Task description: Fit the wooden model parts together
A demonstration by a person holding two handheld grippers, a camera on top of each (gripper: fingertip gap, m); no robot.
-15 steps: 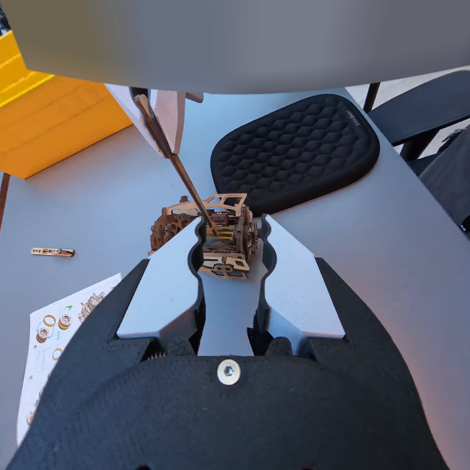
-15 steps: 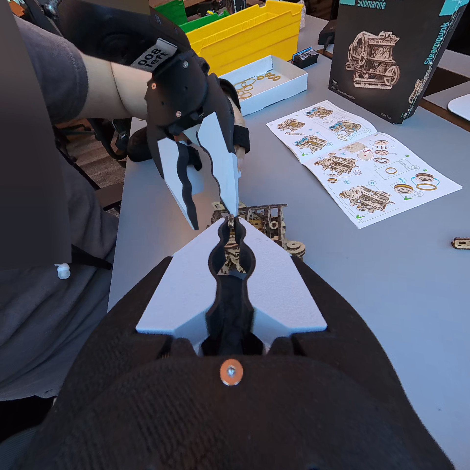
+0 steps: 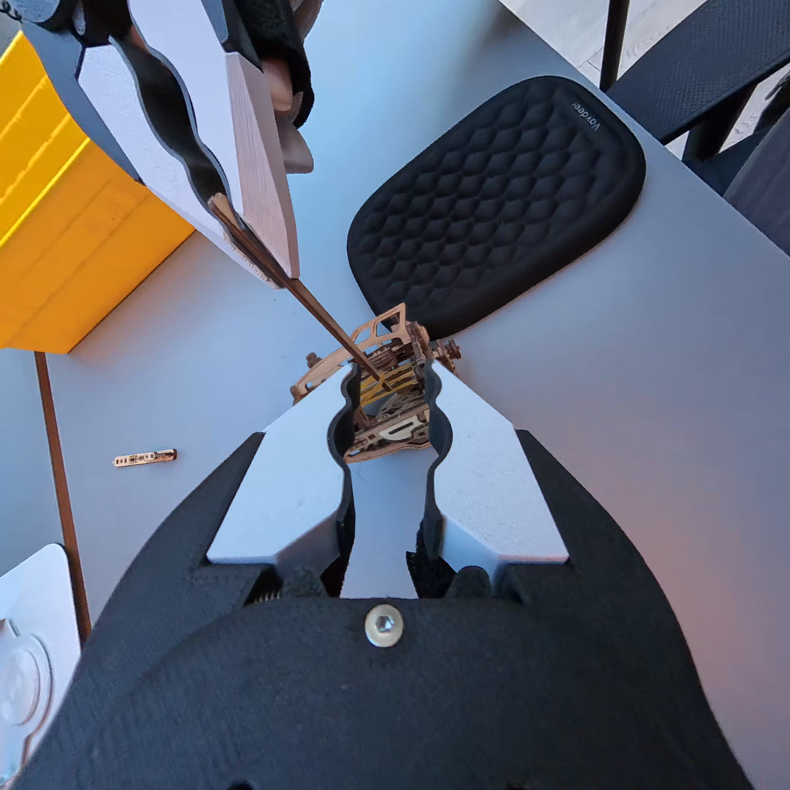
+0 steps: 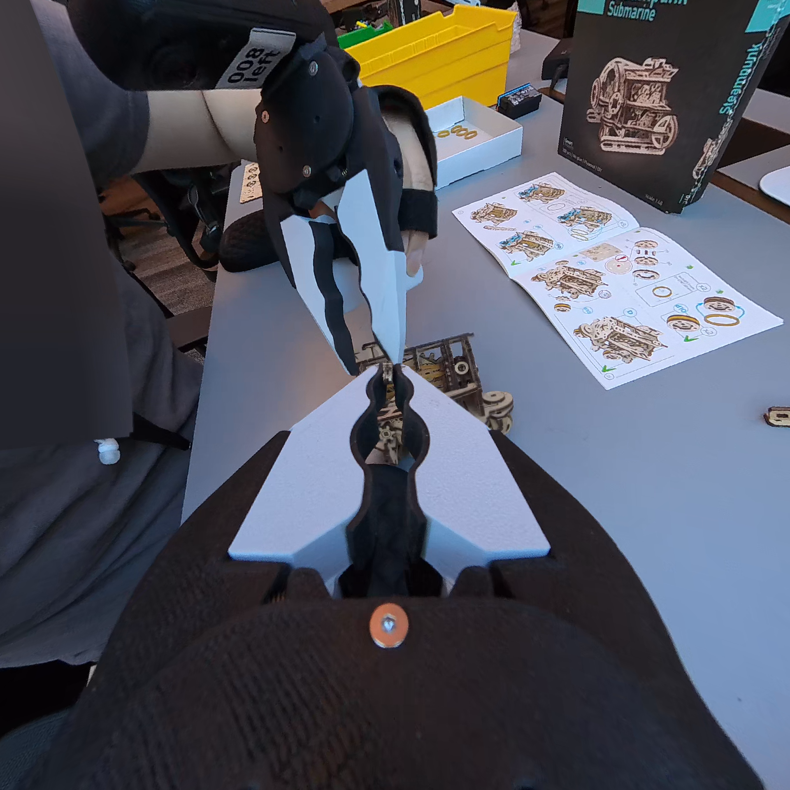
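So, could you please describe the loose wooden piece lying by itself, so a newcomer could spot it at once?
Start at the yellow bin on the grey table, then look toward the half-built wooden model. The loose wooden strip lies flat between them, apart from both. Unlike the bulky model, it is a single thin flat bar with small cut-outs.

Model (image 4: 444, 376) mid-table, booklet (image 4: 620, 278) right — box (image 4: 667, 98) behind it

Counts: 1 wooden model (image 3: 387, 397), 1 thin strip (image 3: 308, 308), 1 loose part (image 3: 145, 457) mid-left, 1 black pad (image 3: 496, 205), 1 yellow bin (image 4: 431, 51), 1 instruction sheet (image 4: 615, 278), 1 white tray (image 4: 479, 137), 4 rings (image 4: 459, 132), 2 grippers.
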